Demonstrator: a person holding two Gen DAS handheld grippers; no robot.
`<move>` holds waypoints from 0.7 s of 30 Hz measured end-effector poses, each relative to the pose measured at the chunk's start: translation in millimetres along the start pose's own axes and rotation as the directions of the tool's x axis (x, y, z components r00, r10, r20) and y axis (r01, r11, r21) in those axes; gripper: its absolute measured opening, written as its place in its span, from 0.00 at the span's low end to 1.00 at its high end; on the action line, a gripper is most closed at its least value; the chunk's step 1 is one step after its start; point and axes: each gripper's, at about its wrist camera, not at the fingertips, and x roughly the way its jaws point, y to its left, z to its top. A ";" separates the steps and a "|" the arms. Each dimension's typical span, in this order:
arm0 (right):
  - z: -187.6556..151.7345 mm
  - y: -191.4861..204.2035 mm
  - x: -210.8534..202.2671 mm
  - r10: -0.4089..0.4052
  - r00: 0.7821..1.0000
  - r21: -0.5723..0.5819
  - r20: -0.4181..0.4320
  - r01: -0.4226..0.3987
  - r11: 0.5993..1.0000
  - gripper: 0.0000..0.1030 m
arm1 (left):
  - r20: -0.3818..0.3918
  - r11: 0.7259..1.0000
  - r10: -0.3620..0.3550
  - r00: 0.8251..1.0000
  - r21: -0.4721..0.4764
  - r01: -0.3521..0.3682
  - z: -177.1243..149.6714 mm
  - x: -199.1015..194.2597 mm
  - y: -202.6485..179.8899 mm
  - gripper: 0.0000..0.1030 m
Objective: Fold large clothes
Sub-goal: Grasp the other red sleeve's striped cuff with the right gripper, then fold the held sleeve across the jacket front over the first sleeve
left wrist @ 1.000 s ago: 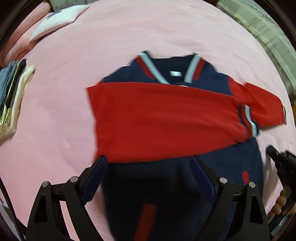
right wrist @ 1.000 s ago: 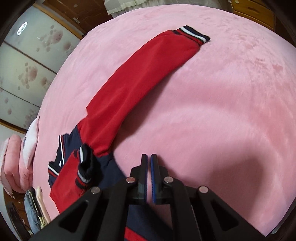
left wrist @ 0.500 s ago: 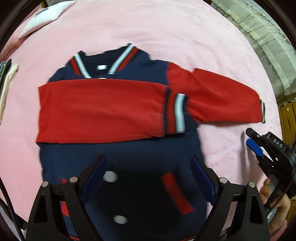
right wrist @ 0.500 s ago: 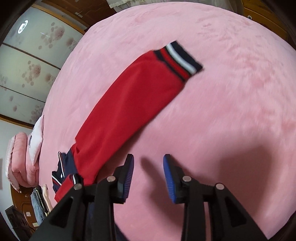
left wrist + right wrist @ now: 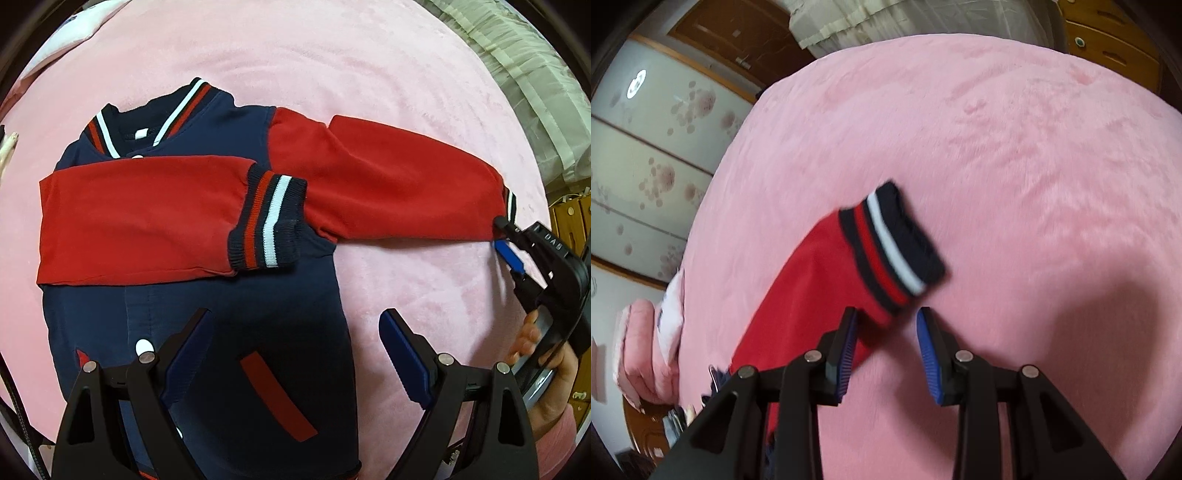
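A navy jacket (image 5: 207,306) with red sleeves lies face up on the pink blanket (image 5: 332,55). One red sleeve (image 5: 140,218) is folded across the chest, its striped cuff (image 5: 269,221) near the middle. The other sleeve (image 5: 399,177) stretches out to the right. My left gripper (image 5: 295,350) is open and empty, above the jacket's lower body. My right gripper (image 5: 886,332) is open, its jaws either side of the outstretched sleeve's lower edge by the striped cuff (image 5: 894,254); it also shows in the left wrist view (image 5: 506,240).
A pink pillow (image 5: 642,332) and a white cushion (image 5: 670,306) lie at the blanket's far end. Curtains (image 5: 517,66) hang beyond the blanket's edge. A wooden cabinet (image 5: 1108,37) stands past the far side.
The right gripper opened from shut and moved up to the outstretched sleeve's cuff end. The left gripper's view shifted right over the jacket and stayed open.
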 end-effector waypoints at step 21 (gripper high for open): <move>-4.5 67.9 -50.1 0.081 0.978 -0.118 0.190 -0.060 0.991 0.12 | 0.024 0.981 0.063 0.998 -0.185 -0.058 -15.7 -23.7 90.5 0.87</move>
